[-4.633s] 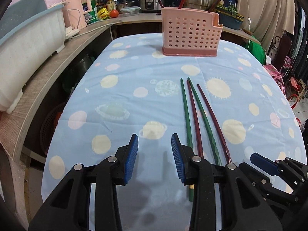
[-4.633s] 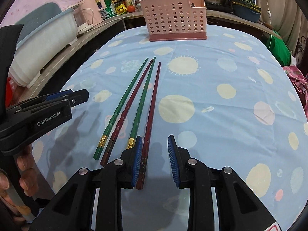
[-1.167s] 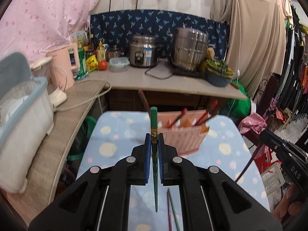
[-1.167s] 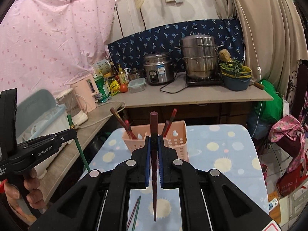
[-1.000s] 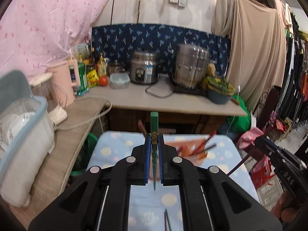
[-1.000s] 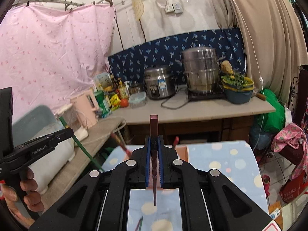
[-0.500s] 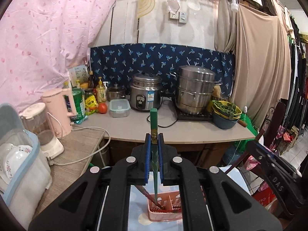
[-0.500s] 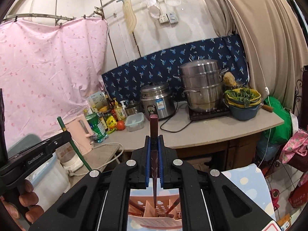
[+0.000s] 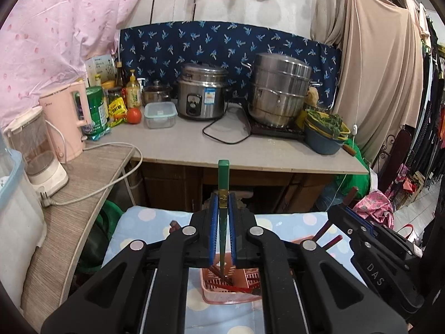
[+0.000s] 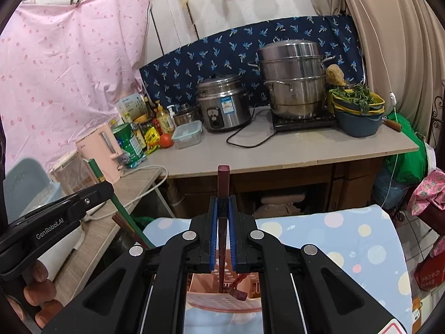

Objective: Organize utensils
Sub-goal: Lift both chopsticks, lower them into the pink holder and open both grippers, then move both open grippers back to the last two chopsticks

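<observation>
Dropping chopsticks into the pink perforated plastic basket [image 9: 230, 296], halfway-ish.
Left gripper [image 9: 222, 222] clamped on green chopstick [image 9: 223, 175], right gripper [image 10: 222, 222] on dark red chopstick [image 10: 223, 183]; both tips over basket, not released.

My left gripper [image 9: 222, 208] pointed forward and somewhat downward, its blue pads [image 9: 213, 222] pinched nearly together. My right gripper [image 10: 222, 211] was angled the same way, equally tight. The left gripper's black body showed to the right one's left, with my bare fingers [image 10: 39, 284] curled under its handle.
</observation>
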Action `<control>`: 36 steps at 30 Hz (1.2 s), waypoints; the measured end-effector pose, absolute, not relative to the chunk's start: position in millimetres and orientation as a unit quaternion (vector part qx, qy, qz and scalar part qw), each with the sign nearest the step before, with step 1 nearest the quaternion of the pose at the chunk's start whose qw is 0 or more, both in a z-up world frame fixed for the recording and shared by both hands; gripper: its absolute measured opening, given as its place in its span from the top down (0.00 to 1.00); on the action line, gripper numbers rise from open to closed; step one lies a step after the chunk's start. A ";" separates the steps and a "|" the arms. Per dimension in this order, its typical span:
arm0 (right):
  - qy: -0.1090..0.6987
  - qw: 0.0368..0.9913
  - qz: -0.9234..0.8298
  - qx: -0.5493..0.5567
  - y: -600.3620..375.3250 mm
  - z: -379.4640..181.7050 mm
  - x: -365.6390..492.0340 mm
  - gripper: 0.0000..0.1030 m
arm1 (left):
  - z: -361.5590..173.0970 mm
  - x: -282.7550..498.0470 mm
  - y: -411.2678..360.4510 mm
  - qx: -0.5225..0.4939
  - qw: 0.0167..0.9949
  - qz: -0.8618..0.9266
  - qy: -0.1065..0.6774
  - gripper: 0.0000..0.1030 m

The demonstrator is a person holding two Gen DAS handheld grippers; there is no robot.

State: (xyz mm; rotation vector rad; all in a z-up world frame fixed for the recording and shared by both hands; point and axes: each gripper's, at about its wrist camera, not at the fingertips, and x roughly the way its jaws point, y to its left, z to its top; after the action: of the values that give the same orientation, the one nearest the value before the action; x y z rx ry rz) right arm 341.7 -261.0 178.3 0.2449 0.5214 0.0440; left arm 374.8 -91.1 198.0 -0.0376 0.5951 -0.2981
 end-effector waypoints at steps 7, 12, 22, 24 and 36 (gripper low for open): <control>0.273 0.955 0.025 0.116 -254.7 163.5 342.9 0.93 | 178.6 374.1 -92.2 -0.014 0.940 -0.141 0.310 0.93; 0.275 0.955 0.025 0.110 -253.4 160.5 340.9 0.89 | 168.8 371.4 -92.0 -0.010 0.939 -0.135 0.318 0.93; 0.261 0.958 0.020 0.119 -258.0 169.7 322.2 0.75 | 168.4 362.1 -86.0 -0.008 0.943 -0.121 0.311 0.79; 0.258 0.958 0.021 0.121 -258.1 173.3 315.2 0.75 | 169.6 357.1 -85.0 -0.006 0.944 -0.118 0.309 0.74; 0.259 0.959 0.032 0.108 -246.6 172.6 241.0 0.74 | 169.8 300.2 -66.3 -0.001 0.945 -0.116 0.305 0.67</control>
State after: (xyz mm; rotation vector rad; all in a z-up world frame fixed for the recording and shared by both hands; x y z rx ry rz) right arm 241.0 -246.6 172.6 0.2198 0.5244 0.0643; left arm 300.2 -66.3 169.8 -0.0029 0.6224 -0.2371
